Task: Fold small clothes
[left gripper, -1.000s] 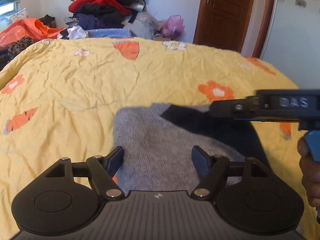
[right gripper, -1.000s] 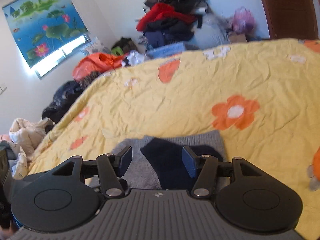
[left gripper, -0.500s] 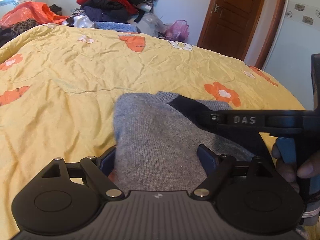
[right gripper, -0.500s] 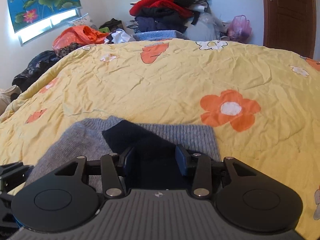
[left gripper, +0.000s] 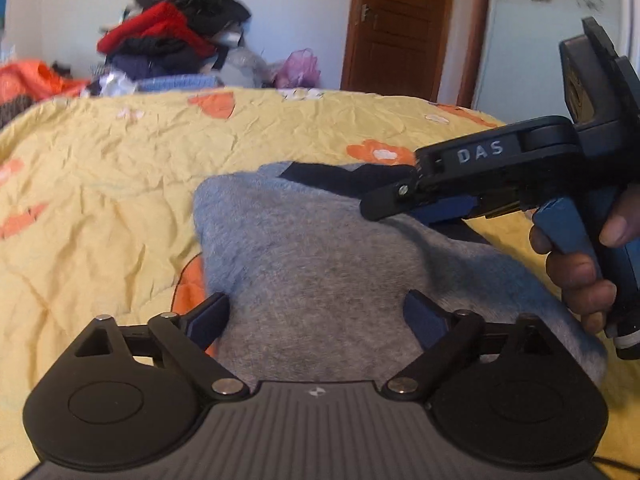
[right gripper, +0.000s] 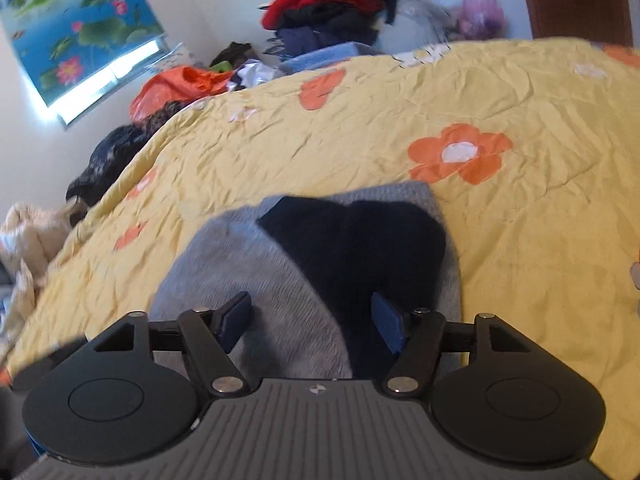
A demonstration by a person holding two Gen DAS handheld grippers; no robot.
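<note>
Since a second ago both your hands have dipped toward the grey sweater [left gripper: 320,264], and both sets of jaws have just been opening. The left hand-held gripper [left gripper: 316,316] is now spread wide over the grey knit, pinching nothing. The right hand-held gripper [right gripper: 310,322] is spread too, straddling where grey meets the dark navy panel [right gripper: 360,248]. The sweater lies folded on the yellow bedspread [left gripper: 100,184], so I'd guess you're letting go to reposition.

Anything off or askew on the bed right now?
Nothing damaged or spilled. The grey garment lies askew on the yellow quilt, its dark navy part folded across it at a slant. Clothes are heaped untidily behind the bed.
</note>
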